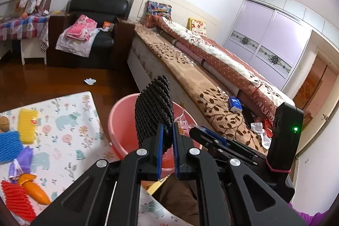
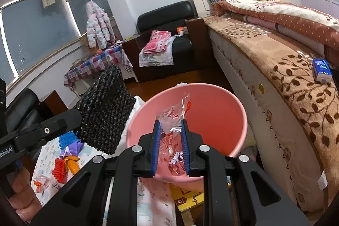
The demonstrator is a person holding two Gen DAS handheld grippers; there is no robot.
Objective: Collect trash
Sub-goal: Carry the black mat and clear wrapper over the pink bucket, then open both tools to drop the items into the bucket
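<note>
L gripper (image 1: 167, 137), bottom centre of the left wrist view, is closed tight on a black knobbly mat (image 1: 153, 111) that stands up from the blue pads in front of the pink basin (image 1: 118, 120). R gripper (image 2: 170, 141), lower centre of the right wrist view, is clamped w/ a narrow gap on a crumpled clear wrapper (image 2: 173, 118) w/ red print, held over the basin's open mouth (image 2: 222, 111). More trash: white scrap (image 1: 90, 81) on wood floor, centre left; crumpled paper (image 1: 259, 128) on bed edge at right, near blue tissue pack (image 1: 235, 104). Floral mat (image 1: 70, 120) w/ toys lower left
</note>
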